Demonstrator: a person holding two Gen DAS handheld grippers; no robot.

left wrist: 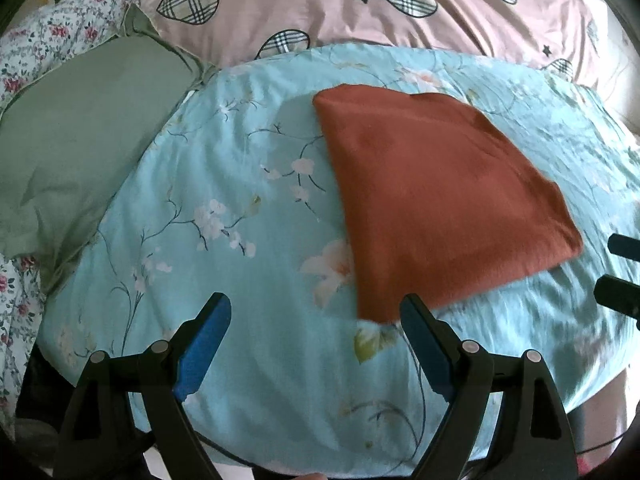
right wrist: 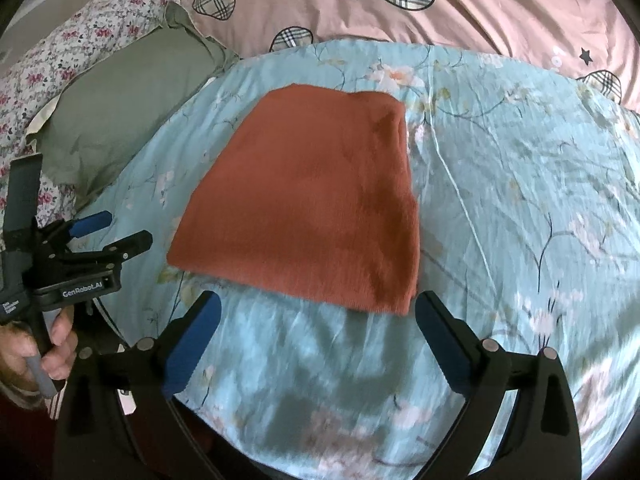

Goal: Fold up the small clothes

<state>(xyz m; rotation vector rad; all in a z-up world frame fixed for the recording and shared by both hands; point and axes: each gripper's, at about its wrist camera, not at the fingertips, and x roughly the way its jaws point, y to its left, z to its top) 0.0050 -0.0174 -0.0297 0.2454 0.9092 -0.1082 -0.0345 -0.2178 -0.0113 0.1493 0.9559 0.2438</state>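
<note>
Tongs, left gripper [left wrist: 316,322] and right gripper [right wrist: 318,320], are hovering released; folded rust-orange garment [right wrist: 308,204] is looking finished, needing setting aside.

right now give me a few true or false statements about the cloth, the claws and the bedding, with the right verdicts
1. The rust-red cloth lies folded flat on the light blue floral cover. True.
2. The left claw is clamped on the cloth's near edge. False: its jaws stand wide apart with nothing between them.
3. The right claw is open and empty, just short of the cloth's near edge. True.
4. The cloth rests on the green pillow. False: the pillow lies off to the left, apart from the cloth.
5. A pink sheet with plaid hearts lies beyond the blue cover. True.
</note>
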